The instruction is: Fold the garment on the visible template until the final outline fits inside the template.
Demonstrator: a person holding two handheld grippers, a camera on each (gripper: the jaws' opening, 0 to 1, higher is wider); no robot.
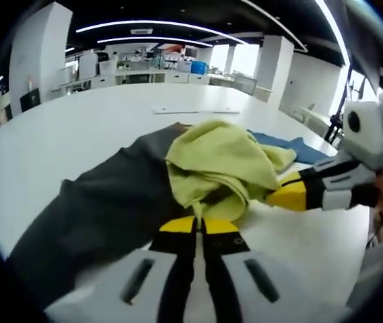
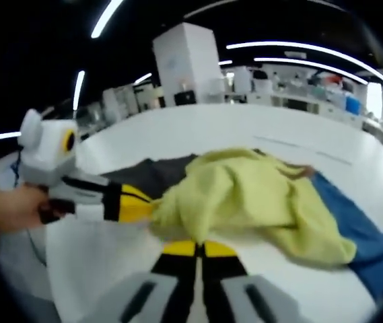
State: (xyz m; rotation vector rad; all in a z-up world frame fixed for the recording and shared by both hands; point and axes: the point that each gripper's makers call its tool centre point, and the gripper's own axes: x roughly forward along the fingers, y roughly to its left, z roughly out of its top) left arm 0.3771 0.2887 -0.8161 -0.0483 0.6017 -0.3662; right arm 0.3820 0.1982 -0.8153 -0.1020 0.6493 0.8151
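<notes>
Yellow garment [image 1: 223,165]: a crumpled, bunched yellow-green cloth lying on the white table [image 1: 77,134], partly over a dark grey garment [image 1: 103,208] and just beside a blue garment [image 1: 292,145].
Long axis: in the right gripper view the yellow garment [image 2: 245,192] spreads from the near left toward the far right, ending in a flatter flap close to the blue garment [image 2: 359,229]; it is too rumpled to tell collar from hem.
Left gripper [image 1: 198,225]: yellow-tipped jaws drawn together at the near edge of the yellow cloth, which hangs over their tips; it appears to pinch the fabric.
Left gripper, seen from the right gripper view [image 2: 144,205]: enters from the left, held by a person's hand [image 2: 13,205], its yellow tip against the cloth's left edge.
Right gripper [image 2: 198,249]: jaws closed side by side, tips just under the front fold of the yellow garment; whether cloth is caught between them cannot be told.
Right gripper, seen from the left gripper view [image 1: 279,196]: enters from the right, yellow tip buried in the cloth's lower right edge.
Dark grey garment: a long dark strip running from the near left toward the table's middle, under the yellow cloth.
Template: no outline can be made out.
Writing: no legible brand, label or lettering.
Background: shelving and ceiling light strips [image 1: 164,25], blurred.
</notes>
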